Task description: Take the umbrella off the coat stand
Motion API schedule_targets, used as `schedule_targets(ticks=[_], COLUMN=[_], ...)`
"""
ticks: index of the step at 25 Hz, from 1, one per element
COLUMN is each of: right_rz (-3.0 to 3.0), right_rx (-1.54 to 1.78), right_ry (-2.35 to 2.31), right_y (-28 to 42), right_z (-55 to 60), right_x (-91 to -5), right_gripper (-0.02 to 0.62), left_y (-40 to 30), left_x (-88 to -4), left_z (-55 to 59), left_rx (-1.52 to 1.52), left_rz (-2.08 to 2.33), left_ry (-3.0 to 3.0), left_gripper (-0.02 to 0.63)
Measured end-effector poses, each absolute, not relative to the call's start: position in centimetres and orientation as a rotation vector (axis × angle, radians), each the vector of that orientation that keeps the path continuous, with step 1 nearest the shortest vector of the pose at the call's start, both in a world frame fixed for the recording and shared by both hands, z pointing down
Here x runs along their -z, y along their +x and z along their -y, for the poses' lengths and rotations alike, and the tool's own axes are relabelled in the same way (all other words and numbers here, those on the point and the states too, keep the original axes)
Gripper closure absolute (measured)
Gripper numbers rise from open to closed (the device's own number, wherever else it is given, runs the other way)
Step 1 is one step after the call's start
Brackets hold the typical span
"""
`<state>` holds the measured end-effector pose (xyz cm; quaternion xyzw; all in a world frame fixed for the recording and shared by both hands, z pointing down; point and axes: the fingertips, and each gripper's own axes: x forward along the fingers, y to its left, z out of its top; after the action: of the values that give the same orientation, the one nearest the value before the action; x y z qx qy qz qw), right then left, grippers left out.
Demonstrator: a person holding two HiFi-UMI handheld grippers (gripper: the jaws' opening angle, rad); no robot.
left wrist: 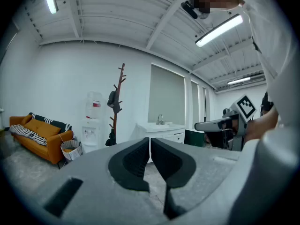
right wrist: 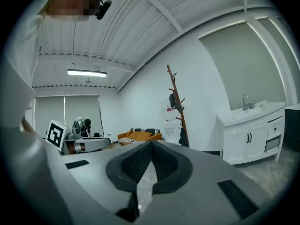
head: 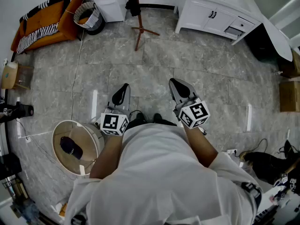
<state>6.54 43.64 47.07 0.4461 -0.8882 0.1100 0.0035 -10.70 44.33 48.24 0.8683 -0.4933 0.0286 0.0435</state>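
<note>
Both the left tongs (head: 123,87) and right tongs (head: 175,83) are clenched empty, far from the coat stand (head: 138,30).

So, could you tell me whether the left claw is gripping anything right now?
No, the left gripper view shows the left claw shut, its pads pressed together with nothing between them.

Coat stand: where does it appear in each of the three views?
Head view: coat stand at top centre, across the floor.
Left gripper view: coat stand left of centre, by the wall.
Right gripper view: coat stand right of centre, by the wall.
Shared landmark: white cabinet, right of it in every view.
</note>
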Motion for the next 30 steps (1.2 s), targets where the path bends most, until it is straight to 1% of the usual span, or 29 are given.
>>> schedule_targets(ticks=[12, 25, 30], right_rz=[2.816, 2.872, 2.872], right_rx=[-0.401, -0.445, -0.458], right_ry=[1.350, 1.342, 1.342], right_y=[9.5, 14.2, 14.9], right_z=[-42.2, -41.2, -40.7], right_x=[-47.9, -49.0, -48.7], right_gripper=[0.580, 0.580, 0.580], left_y=[-8.6, -3.9, -3.0], left_x=[-48.7, -48.7, -48.1], left_z=[-43.0, -42.4, -41.7], left_rx=[-0.110, -0.141, -0.163], left_rz=[1.511, 1.484, 1.467], left_ry=[2.629, 2.646, 2.652], left_gripper=[0.589, 0.589, 0.589])
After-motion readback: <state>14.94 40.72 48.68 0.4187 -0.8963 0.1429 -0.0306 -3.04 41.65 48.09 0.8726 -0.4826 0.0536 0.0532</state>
